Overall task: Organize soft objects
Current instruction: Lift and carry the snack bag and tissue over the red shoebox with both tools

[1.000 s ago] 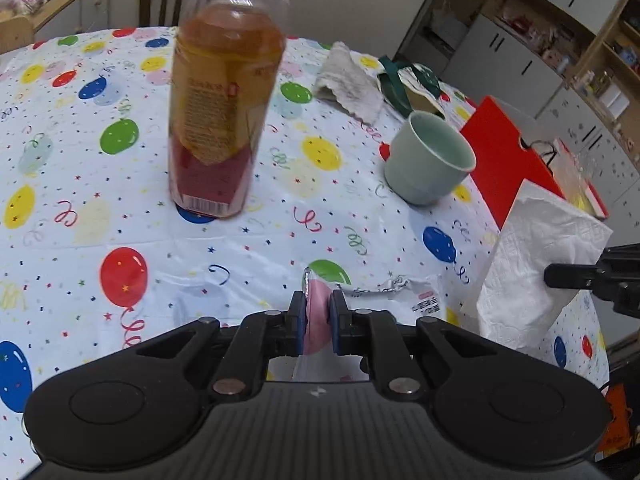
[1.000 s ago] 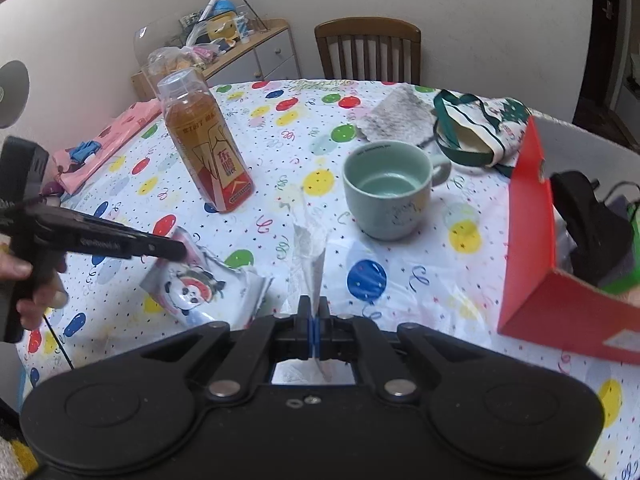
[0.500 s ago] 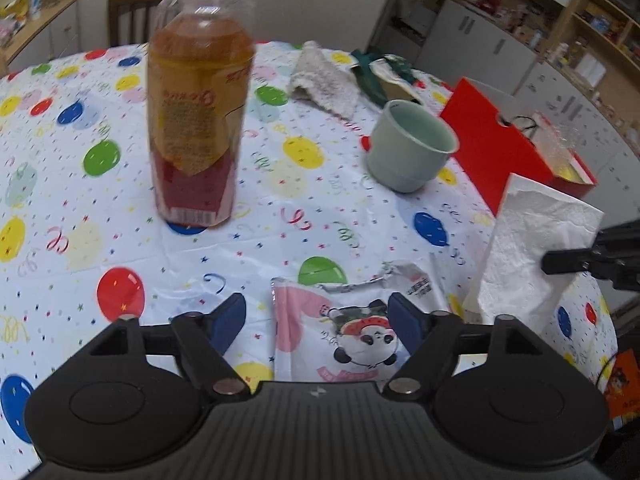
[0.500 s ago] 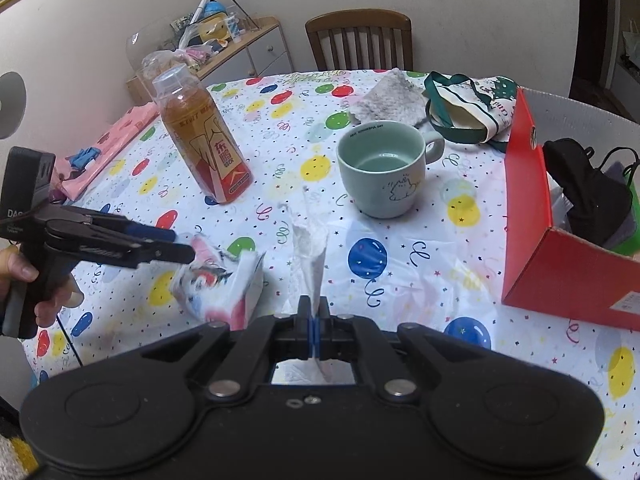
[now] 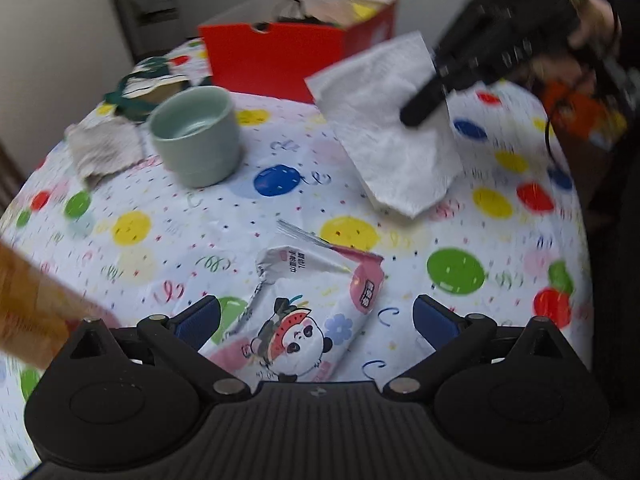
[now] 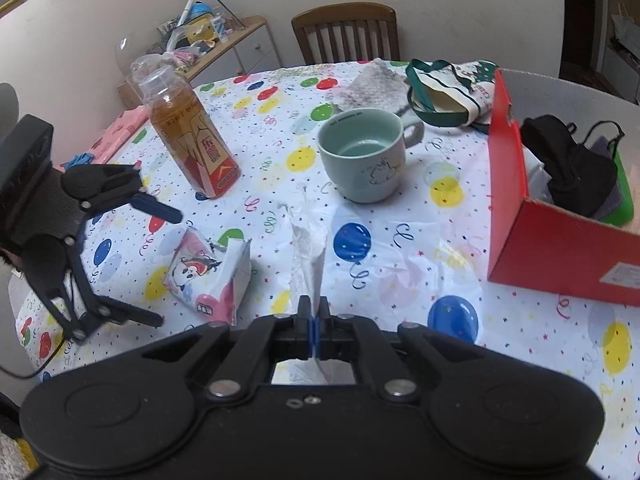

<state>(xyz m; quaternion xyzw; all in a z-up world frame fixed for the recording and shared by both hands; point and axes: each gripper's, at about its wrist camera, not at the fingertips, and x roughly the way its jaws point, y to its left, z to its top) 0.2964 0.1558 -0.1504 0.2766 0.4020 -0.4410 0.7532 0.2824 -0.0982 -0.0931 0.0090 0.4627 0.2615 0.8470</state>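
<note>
A panda-print tissue pack (image 5: 304,312) lies on the balloon tablecloth, between the spread jaws of my left gripper (image 5: 316,318), which is open and empty. The pack also shows in the right wrist view (image 6: 210,276), with the left gripper (image 6: 160,268) just left of it. My right gripper (image 6: 314,314) is shut on a white tissue (image 6: 308,252) and holds it above the table. The tissue (image 5: 394,132) hangs at upper right in the left wrist view, pinched by the right gripper (image 5: 420,112). A red box (image 6: 560,216) holding dark soft items stands at the right.
A pale green mug (image 6: 364,156) stands mid-table and a tea bottle (image 6: 192,136) left of it. A grey cloth (image 6: 376,84) and a green-strapped bag (image 6: 448,88) lie at the back. A wooden chair (image 6: 346,32) stands behind the table.
My left gripper let go of the tissue pack, opened wide and swung to face right. The pack now lies on the table. My right gripper keeps hold of the white tissue.
</note>
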